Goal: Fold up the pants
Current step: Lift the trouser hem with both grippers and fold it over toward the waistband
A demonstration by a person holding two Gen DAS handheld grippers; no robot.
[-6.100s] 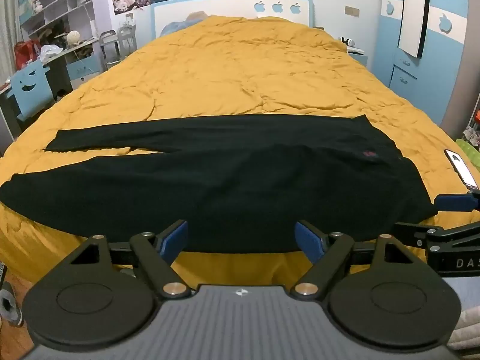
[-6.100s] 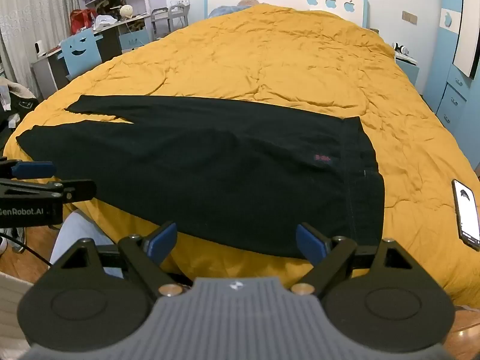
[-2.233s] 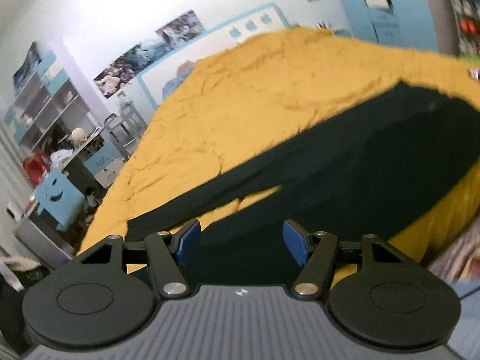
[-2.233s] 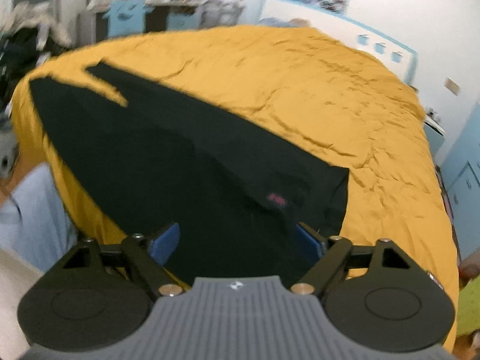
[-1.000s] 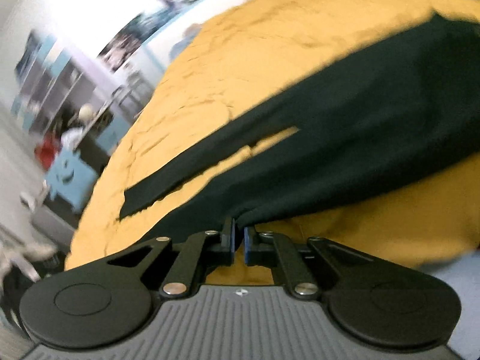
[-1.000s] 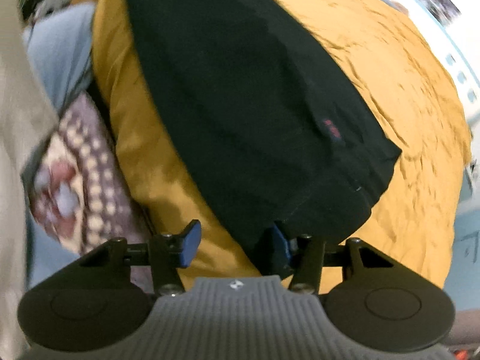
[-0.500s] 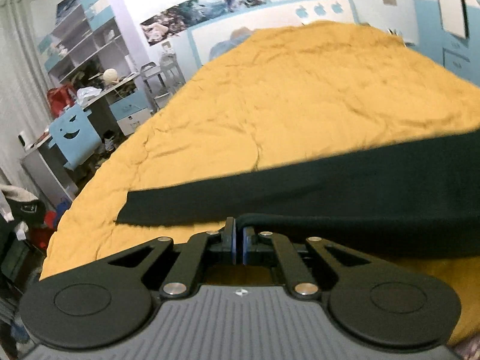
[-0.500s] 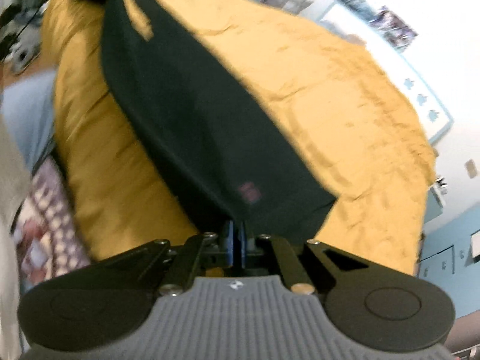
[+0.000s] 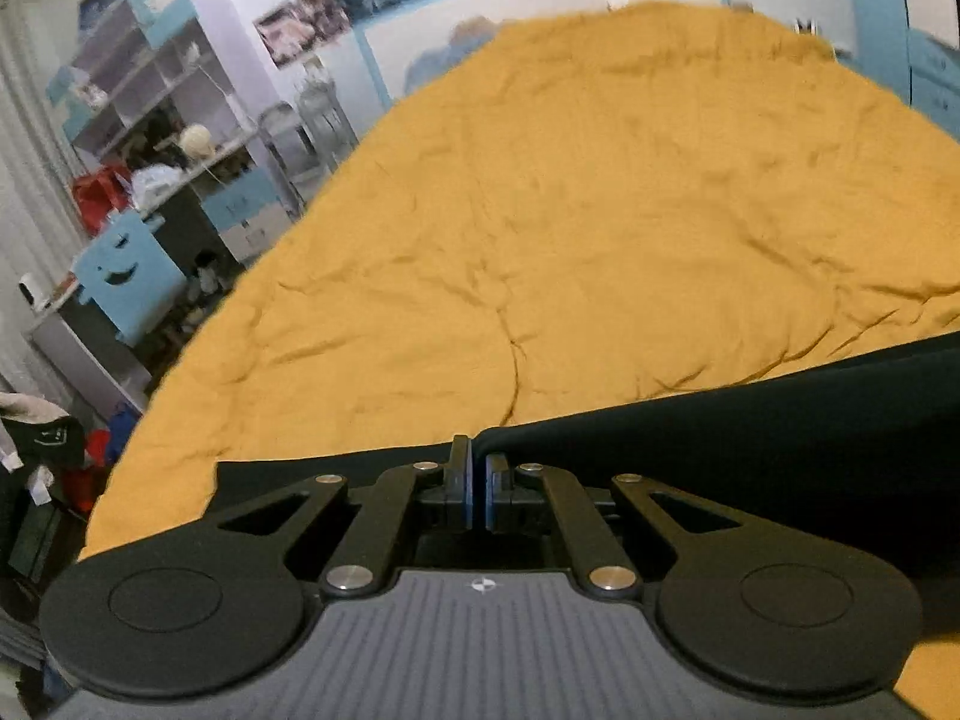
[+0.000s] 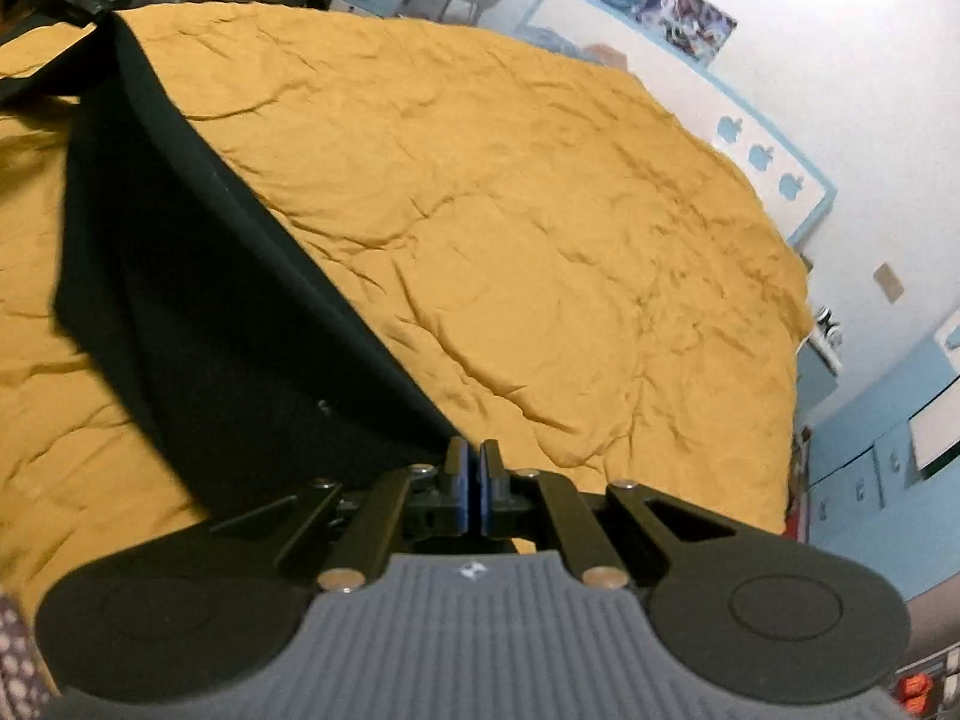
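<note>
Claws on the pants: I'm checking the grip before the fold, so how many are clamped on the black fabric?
2. The left claw pinches the black pants at a leg edge; the right claw pinches their other end. Both hold it above the yellow bedspread.

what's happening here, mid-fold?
Yes. A person holds a pair of tongs in each hand. The left tongs and the right tongs are each shut on an edge of the black pants, which hang lifted and stretched between them above the yellow bedspread. No fold has been laid down yet.
</note>
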